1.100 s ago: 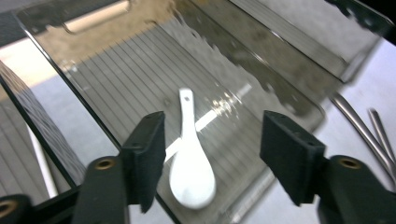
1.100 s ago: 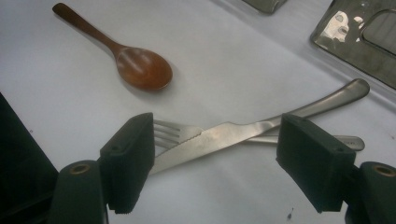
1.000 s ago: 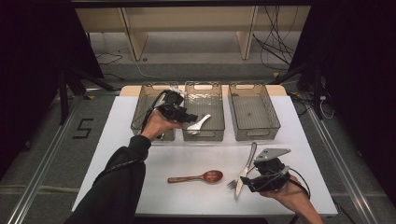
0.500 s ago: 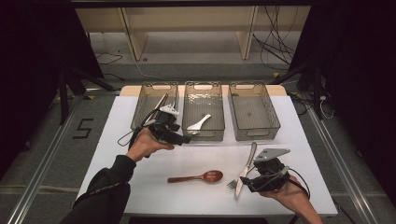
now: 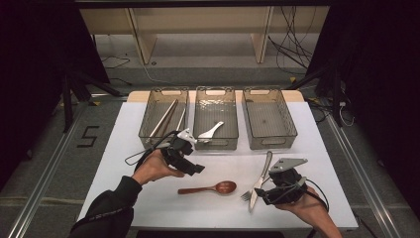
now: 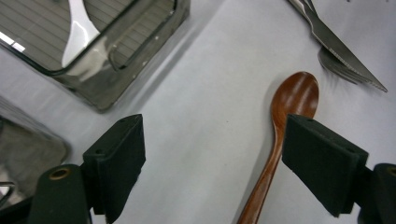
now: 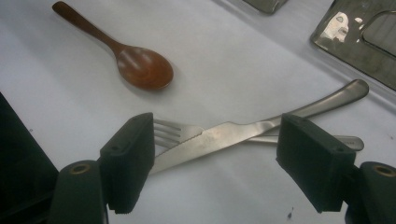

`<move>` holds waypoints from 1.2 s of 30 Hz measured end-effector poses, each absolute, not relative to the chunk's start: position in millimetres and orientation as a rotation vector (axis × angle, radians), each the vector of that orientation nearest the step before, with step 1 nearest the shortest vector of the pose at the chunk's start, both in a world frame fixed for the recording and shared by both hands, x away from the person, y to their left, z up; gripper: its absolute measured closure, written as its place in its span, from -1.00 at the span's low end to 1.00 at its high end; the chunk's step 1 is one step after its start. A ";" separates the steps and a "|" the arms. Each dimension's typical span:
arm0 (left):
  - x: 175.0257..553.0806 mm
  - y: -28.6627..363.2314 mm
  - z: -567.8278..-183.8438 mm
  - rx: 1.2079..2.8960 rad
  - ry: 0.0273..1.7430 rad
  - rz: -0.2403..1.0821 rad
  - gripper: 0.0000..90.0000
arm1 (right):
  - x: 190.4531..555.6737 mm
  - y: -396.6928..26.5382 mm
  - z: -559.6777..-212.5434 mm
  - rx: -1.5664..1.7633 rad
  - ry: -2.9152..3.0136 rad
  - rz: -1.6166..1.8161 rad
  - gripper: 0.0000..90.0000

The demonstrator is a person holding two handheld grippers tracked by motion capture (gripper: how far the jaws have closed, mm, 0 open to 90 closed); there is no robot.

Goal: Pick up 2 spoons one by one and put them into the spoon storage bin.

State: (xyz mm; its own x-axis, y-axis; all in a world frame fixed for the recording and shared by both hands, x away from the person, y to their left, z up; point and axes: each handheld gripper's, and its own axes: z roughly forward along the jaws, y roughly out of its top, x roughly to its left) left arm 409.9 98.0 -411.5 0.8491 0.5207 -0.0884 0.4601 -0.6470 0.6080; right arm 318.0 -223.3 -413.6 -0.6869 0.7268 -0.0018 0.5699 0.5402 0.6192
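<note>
My left gripper [image 5: 190,166] hovers above the white table, just behind a brown wooden spoon [image 5: 208,188]. Its jaws are open and have just been opening, gripping nothing. In the left gripper view [image 6: 219,163] the wooden spoon [image 6: 280,140] lies on the table with its handle beside the right pad [image 6: 322,168]. My right gripper [image 5: 262,194] rests at the near right, open. In the right gripper view [image 7: 222,163] a steel knife [image 7: 233,135] lies crossed over a fork [image 7: 168,133] between the pads, untouched. A white spoon [image 5: 210,131] lies in the middle bin [image 5: 215,144].
Three clear plastic bins stand in a row at the back. The left bin [image 5: 148,124] holds long thin utensils, and the right bin [image 5: 292,124] has nothing in it. The knife [image 5: 262,173] and fork [image 5: 246,196] lie right of the wooden spoon. The table's front edge is close to both hands.
My left gripper has drawn back from the middle bin toward the near side and lower, ending over the wooden spoon. The white spoon stays in the bin. The right hand has kept still.
</note>
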 end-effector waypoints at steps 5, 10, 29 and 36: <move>403.2 92.9 -418.5 2.418 0.682 0.116 -0.54 | 317.7 -222.9 -413.5 1.085 2.521 0.872 -0.36; 398.4 87.7 -423.4 2.451 0.663 0.090 -0.54 | 317.7 -222.4 -413.7 1.084 2.523 0.870 -0.36; 387.8 67.9 -439.6 2.586 0.562 0.069 -0.24 | 319.0 -222.9 -414.8 1.086 2.527 0.866 -0.36; 384.4 62.4 -446.8 2.620 0.529 0.053 -0.02 | 318.7 -222.1 -414.9 1.080 2.528 0.865 -0.36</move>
